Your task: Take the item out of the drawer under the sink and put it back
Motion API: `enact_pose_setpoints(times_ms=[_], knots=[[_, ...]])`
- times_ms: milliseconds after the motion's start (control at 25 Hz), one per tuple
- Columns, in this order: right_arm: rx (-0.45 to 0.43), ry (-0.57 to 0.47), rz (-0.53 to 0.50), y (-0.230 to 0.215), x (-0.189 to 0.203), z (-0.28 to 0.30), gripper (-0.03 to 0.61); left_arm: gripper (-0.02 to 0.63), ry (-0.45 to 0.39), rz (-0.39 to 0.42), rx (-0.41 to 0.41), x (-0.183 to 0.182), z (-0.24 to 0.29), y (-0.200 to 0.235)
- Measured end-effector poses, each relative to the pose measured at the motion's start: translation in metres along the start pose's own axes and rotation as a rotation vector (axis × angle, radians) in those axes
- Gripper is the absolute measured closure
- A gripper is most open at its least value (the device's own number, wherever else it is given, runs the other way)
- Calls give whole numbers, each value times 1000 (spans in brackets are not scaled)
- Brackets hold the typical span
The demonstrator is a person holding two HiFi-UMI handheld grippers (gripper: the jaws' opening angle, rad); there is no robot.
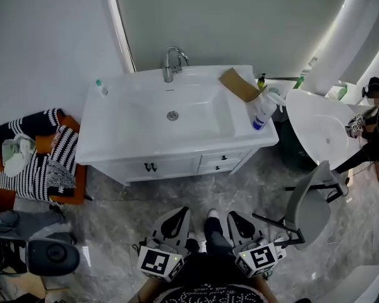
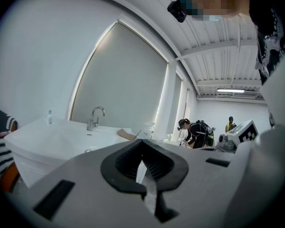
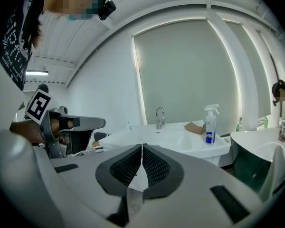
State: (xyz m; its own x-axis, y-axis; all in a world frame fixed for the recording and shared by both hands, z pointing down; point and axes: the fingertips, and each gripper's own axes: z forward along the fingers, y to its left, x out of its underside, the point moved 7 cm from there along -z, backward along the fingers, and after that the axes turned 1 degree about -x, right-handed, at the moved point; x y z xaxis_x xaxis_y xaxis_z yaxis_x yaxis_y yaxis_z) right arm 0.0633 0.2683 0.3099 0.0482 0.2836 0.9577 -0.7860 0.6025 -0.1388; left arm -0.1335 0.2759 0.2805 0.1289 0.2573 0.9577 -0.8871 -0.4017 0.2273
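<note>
On the grey marbled floor in front of a white bathroom vanity, the left gripper and the right gripper are held side by side, low and close to the person's body, both aimed at the cabinet. In each gripper's own view the ribbed black pads are pressed together at the tips with nothing between them, and both tools stand well short of the furniture. Ahead of them the drawers under the sink are all closed, so the item to be taken out is shut away inside and cannot be seen. A chrome faucet rises at the back of the basin. A folded piece of cardboard lies on the counter's right side, a white spray bottle with a blue label stands near the right front corner, and a small bottle stands at the far left edge. Black-and-white striped cushions are piled on the floor to the left of the vanity, and a grey chair stands to its right. Beyond it, another person in dark clothes bends over a white rounded surface.
</note>
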Motion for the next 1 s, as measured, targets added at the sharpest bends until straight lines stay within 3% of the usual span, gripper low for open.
enact_pose_setpoints(times_ms=[600,1000], knots=[[-62,8,-27,-105,-33,50,558,611,-24,3,-54,-20,104,-6],[-108,4,-28,-150,-37,58,558,611,-34,13,-120,-23,137,-18]])
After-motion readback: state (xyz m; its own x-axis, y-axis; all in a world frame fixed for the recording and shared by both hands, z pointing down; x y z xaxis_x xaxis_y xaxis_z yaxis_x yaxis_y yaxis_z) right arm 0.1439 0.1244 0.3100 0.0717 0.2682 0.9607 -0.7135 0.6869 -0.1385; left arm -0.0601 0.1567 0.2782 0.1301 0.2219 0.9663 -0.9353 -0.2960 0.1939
